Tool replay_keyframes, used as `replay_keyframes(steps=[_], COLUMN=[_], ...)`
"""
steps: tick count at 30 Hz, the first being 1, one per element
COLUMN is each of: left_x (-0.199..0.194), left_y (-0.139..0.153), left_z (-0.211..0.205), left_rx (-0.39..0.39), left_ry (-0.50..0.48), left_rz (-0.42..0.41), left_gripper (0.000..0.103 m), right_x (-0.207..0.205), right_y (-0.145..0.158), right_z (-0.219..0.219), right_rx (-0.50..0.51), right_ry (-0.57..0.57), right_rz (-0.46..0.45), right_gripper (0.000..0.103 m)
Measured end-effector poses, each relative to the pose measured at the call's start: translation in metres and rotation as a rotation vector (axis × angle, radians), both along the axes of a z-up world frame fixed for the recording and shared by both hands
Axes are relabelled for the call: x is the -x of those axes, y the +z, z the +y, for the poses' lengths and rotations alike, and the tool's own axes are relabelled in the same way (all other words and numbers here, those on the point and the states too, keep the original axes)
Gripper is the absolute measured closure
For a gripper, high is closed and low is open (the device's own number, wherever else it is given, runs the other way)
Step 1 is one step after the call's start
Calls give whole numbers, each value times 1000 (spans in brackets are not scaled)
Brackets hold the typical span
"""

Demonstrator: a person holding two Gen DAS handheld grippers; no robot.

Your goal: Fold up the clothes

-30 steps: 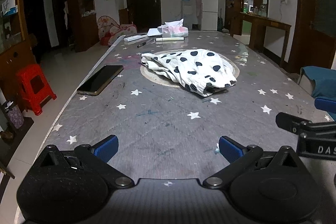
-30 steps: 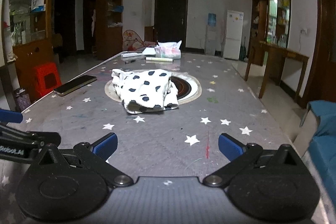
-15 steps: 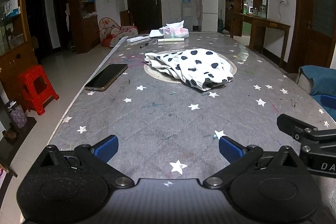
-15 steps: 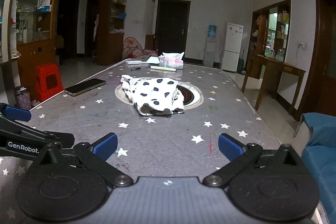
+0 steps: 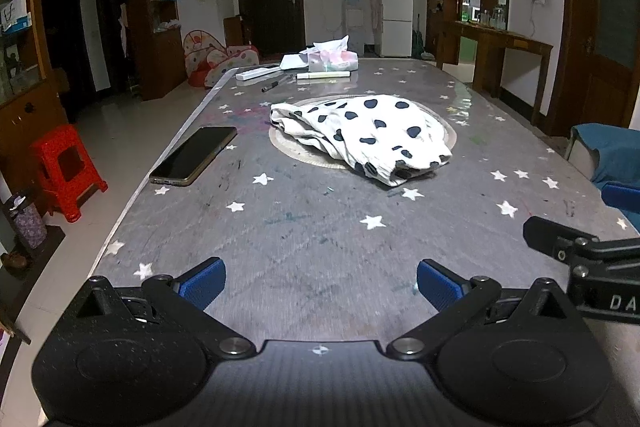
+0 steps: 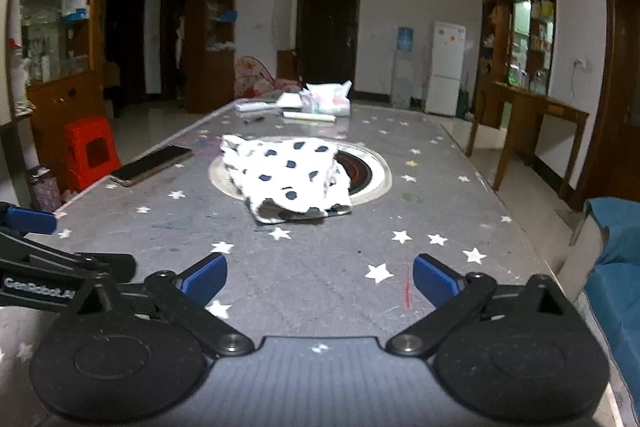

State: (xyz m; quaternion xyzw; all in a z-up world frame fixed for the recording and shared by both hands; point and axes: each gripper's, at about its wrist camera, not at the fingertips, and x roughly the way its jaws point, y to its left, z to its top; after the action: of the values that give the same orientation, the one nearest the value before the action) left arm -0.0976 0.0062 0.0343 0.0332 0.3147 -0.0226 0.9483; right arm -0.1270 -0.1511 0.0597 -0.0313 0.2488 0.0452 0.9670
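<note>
A white garment with black spots point(image 5: 368, 137) lies crumpled on the round inset at the middle of the star-patterned table point(image 5: 304, 239); it also shows in the right wrist view point(image 6: 290, 183). My left gripper point(image 5: 320, 283) is open and empty above the near table end, well short of the garment. My right gripper point(image 6: 320, 279) is open and empty too, level with the left one; its arm shows at the right edge of the left wrist view point(image 5: 584, 259).
A phone point(image 5: 194, 155) lies left of the garment near the table's left edge. A tissue box point(image 5: 332, 59), pens and papers sit at the far end. A red stool point(image 5: 66, 171) stands on the floor at left. A blue-covered seat point(image 6: 616, 267) is at right.
Both grippers first pulled back from the garment and rose, then the left one came forward and lower again. Both stayed open. The garment has not moved.
</note>
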Motion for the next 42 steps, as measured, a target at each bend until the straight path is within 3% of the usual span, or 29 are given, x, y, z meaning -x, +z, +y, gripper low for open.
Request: replay_keyframes(steps=[5, 17, 20, 26, 30, 36, 42], left_x=[-27, -84, -91, -95, -92, -82, -55], left_y=[-4, -15, -20, -27, -24, -9, 20], left_z=[4, 27, 31, 37, 41, 46, 51], left_rx=[-12, -41, -48, -59, -64, -52, 19], left_ry=[16, 83, 97, 122, 129, 134, 82], left_rz=[12, 45, 61, 84, 77, 42, -5], left_gripper=[0, 0, 0, 0, 0, 0, 0], right_x=[-35, -156, -179, -215, -215, -175, -107], right_y=[-9, -25, -32, -50, -51, -13, 27], right_z=[-2, -2, -5, -6, -2, -10, 0], right_rx=[18, -82, -114, -197, -195, -238, -183], right_ry=[-5, 42, 37, 63, 96, 181, 356], right_rz=[45, 160, 186, 267, 269, 200, 146], right_gripper=[11, 40, 52, 84, 96, 97, 97])
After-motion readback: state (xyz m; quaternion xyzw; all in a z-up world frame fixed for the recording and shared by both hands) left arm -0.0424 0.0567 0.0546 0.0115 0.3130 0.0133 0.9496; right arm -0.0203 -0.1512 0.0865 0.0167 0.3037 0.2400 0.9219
